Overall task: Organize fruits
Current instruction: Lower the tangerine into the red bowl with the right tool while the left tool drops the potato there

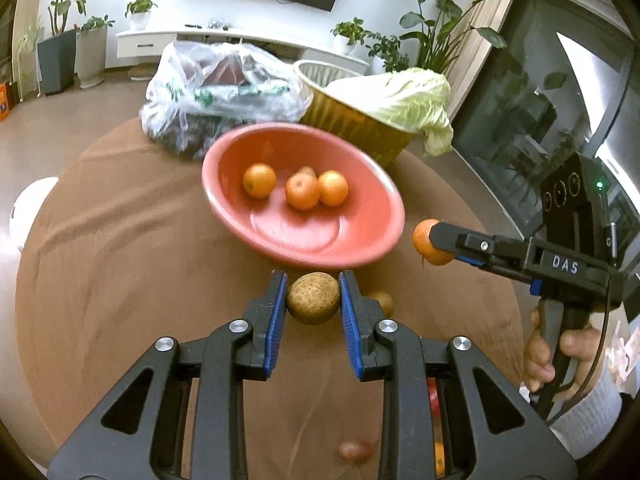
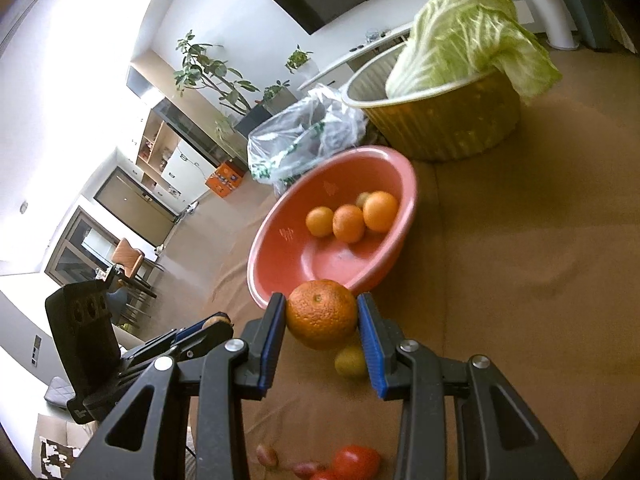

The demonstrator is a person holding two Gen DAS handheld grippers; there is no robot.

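Note:
A salmon-red bowl (image 1: 304,232) (image 2: 304,260) on the brown tablecloth holds three oranges (image 1: 302,191) (image 2: 348,223) and a smaller fruit half hidden behind them. Just before its near rim, my left gripper (image 1: 313,288) (image 2: 216,322) is shut on a brown kiwi (image 1: 313,298), lifted off the cloth. My right gripper (image 2: 322,308) (image 1: 434,240) is shut on an orange (image 2: 321,314) (image 1: 424,240), which hangs beside the bowl's right rim. A second kiwi (image 1: 384,300) (image 2: 350,360) lies on the cloth under the grippers.
Behind the bowl stand a gold basin (image 1: 352,120) (image 2: 440,128) with a napa cabbage (image 1: 404,96) (image 2: 468,32) and a plastic bag (image 1: 216,84) (image 2: 304,136). A red tomato (image 2: 356,460) and small reddish fruits (image 1: 355,450) (image 2: 267,454) lie near the table's front. A hand (image 1: 540,352) holds the right gripper.

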